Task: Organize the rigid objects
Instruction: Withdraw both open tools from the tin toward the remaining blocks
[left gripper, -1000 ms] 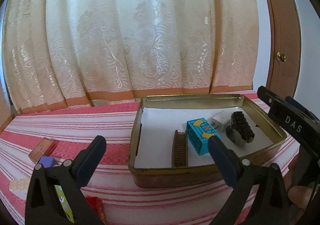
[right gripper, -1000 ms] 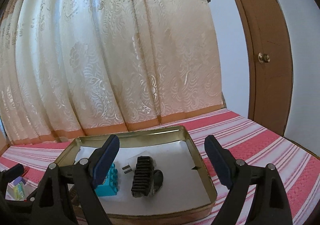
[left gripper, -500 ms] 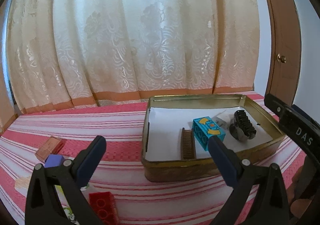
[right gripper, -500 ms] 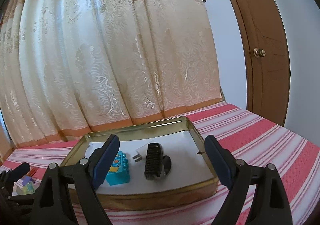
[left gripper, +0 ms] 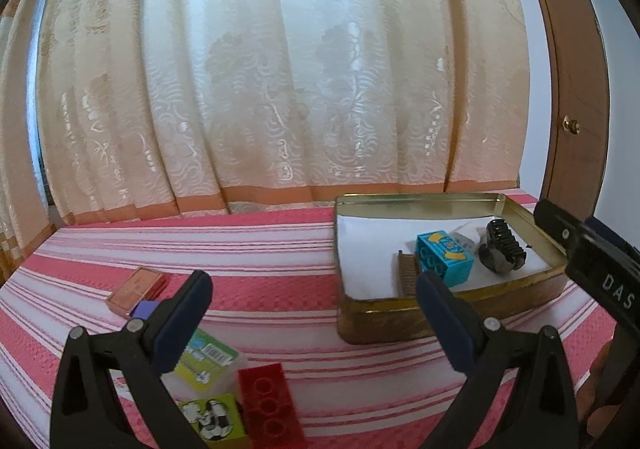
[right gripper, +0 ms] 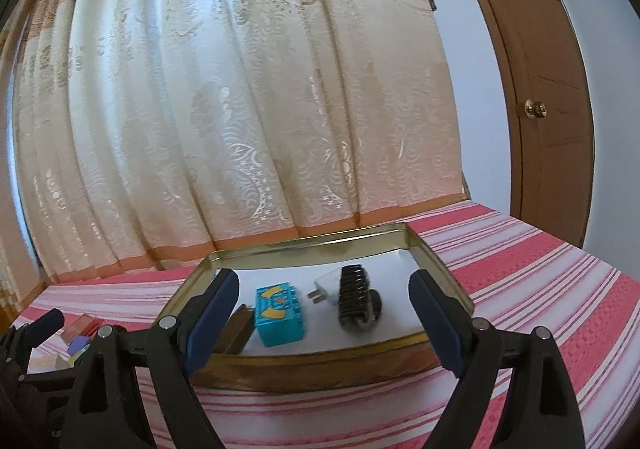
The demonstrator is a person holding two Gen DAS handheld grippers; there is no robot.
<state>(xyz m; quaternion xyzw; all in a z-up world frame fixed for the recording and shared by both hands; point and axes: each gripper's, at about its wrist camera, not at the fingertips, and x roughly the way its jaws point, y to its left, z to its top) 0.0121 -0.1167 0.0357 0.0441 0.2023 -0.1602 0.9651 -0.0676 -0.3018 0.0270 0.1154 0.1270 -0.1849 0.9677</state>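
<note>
A gold metal tin (left gripper: pixel 384 316) (right gripper: pixel 320 367) lined with white paper sits on the striped cloth. It holds a blue toy brick (left gripper: pixel 444 257) (right gripper: pixel 279 313), a brown comb (left gripper: pixel 408 275), a white plug (right gripper: pixel 325 286) and a black hair clip (left gripper: pixel 502 251) (right gripper: pixel 354 295). Left of the tin lie a red brick (left gripper: pixel 270 405), a green-labelled packet (left gripper: pixel 206 359), a green block (left gripper: pixel 216 421), a purple piece (left gripper: pixel 145 309) and a copper-coloured flat box (left gripper: pixel 138 291). My left gripper (left gripper: pixel 314 319) is open above the loose items. My right gripper (right gripper: pixel 324 323) is open in front of the tin, empty.
A cream patterned curtain (left gripper: pixel 280 89) hangs along the far edge of the red-and-white striped surface (left gripper: pixel 260 249). A brown door with a knob (right gripper: pixel 536 109) stands at the right. The right gripper's body (left gripper: pixel 592 265) shows at the right edge of the left wrist view.
Both grippers have pulled back from the tin, which looks smaller and farther. In the left wrist view the tin slid right and the red brick, packet and green block came into sight.
</note>
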